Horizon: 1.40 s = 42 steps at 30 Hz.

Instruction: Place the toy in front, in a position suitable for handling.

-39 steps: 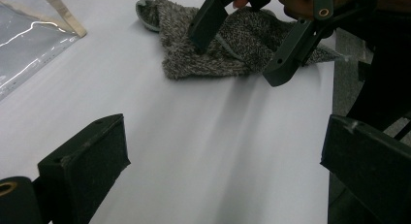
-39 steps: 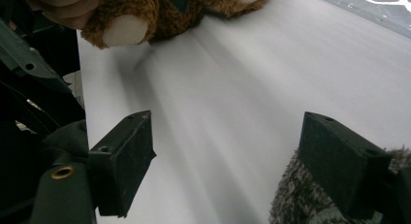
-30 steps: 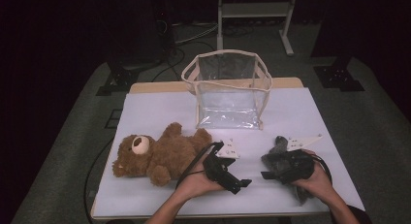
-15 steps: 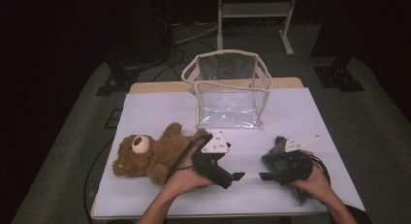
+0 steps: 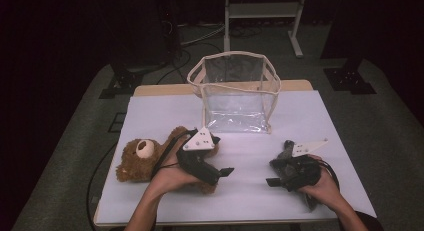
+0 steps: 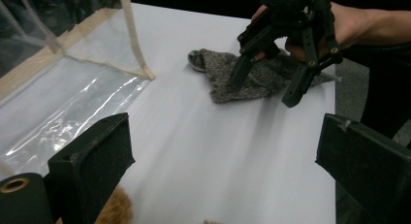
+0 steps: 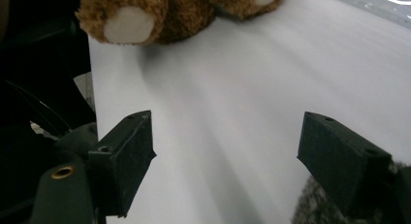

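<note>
A brown teddy bear [image 5: 142,161] lies on its side at the left of the white table [image 5: 310,121]. My left gripper [image 5: 222,173] hovers over the bear's body, its jaws pointing right. In the left gripper view it [image 6: 228,161] stands wide open with nothing between the jaws, and bear fur [image 6: 114,210] shows just below. My right gripper [image 5: 272,181] rests at the front right over a grey knitted cloth [image 5: 288,149], pointing left. It [image 7: 228,156] is open and empty, with the bear's pale-soled foot [image 7: 131,20] ahead of it.
A clear plastic bag [image 5: 235,91] with cream trim stands open-topped at the back middle of the table. Dark floor, cables and a white metal stand [image 5: 260,11] lie behind. The table's front edge runs close under both hands.
My left gripper has moved left and back from the front middle of the table until it is over the bear. The right gripper has stayed almost still.
</note>
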Available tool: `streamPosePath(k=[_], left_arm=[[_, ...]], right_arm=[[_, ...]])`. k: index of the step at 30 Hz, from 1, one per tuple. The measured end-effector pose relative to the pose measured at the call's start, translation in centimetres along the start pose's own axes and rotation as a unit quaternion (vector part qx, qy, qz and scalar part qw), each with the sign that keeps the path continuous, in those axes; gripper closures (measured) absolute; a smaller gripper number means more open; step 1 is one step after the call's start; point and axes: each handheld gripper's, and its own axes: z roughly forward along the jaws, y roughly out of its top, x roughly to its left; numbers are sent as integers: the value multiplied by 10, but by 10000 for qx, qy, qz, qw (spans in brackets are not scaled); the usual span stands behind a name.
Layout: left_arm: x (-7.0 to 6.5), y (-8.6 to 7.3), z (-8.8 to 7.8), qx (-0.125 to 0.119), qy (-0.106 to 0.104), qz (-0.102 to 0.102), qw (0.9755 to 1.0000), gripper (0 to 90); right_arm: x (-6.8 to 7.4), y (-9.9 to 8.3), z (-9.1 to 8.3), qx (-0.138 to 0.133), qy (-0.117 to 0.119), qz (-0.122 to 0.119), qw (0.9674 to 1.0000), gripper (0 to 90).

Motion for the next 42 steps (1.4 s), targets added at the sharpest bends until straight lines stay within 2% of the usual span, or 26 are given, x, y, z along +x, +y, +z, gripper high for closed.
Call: streamPosePath(k=[3,4,5,6,7,8,12,13,16,17,18,19,20,23,24,27,28,29,32,34,37,38,39,40,42], left_arm=[[2,-1,-4,2,25,10,10000,51],[4,-2,-7,21,76,13,10000,51],[4,-2,-7,21,76,13,10000,51],[6,-3,-9,40,106,7,9999,51],[7,-4,-10,43,119,-24,9999,51],[9,-5,-13,65,158,-33,9998,51],[12,-8,-20,109,234,-46,9997,51],[12,-8,-20,109,234,-46,9997,51],[14,-8,-30,135,341,10,9993,51],[14,-8,-30,135,341,10,9993,51],[15,-8,-36,144,383,57,9991,51],[15,-8,-36,144,383,57,9991,51],[15,-8,-38,114,415,62,9991,51],[17,-8,-45,123,475,89,9988,52],[18,-9,-48,104,506,93,9986,52],[20,-10,-50,134,517,78,9985,52],[22,-12,-51,131,543,58,9984,52],[22,-12,-51,131,543,58,9984,51],[26,-15,-54,175,587,19,9981,56],[28,-16,-55,184,594,24,9981,58],[31,-19,-57,219,630,-10,9978,58],[32,-21,-60,254,651,-22,9976,58],[32,-21,-60,254,651,-22,9976,58],[33,-24,-62,239,662,-18,9975,58],[34,-26,-64,250,656,-6,9975,58]], right_arm=[[2,4,2,-54,98,-35,9999,190],[5,11,4,-112,212,-93,9997,190],[5,11,4,-112,212,-93,9997,190],[10,20,10,-145,343,-173,9992,190],[10,20,10,-145,343,-173,9992,190],[14,28,16,-134,464,-219,9986,190],[26,48,36,-14,709,-452,9965,190],[26,48,36,-14,709,-452,9965,190],[37,68,58,129,946,-666,9932,190],[37,68,58,129,946,-666,9932,190],[42,76,69,162,1033,-770,9915,190],[42,76,69,162,1033,-770,9915,190],[46,83,78,196,1138,-801,9901,191],[50,89,88,240,1225,-845,9886,191],[53,93,97,277,1299,-863,9874,191],[54,96,105,321,1333,-878,9867,191],[55,99,113,352,1362,-807,9868,198],[55,99,113,352,1362,-807,9868,198],[53,102,129,455,1397,-697,9867,291],[54,102,132,507,1407,-694,9863,327],[56,100,141,631,1287,-685,9873,419],[56,98,143,667,1261,-694,9873,484],[56,98,143,667,1261,-694,9873,484],[57,94,145,689,1237,-732,9872,546],[58,93,145,727,1239,-728,9869,567]])
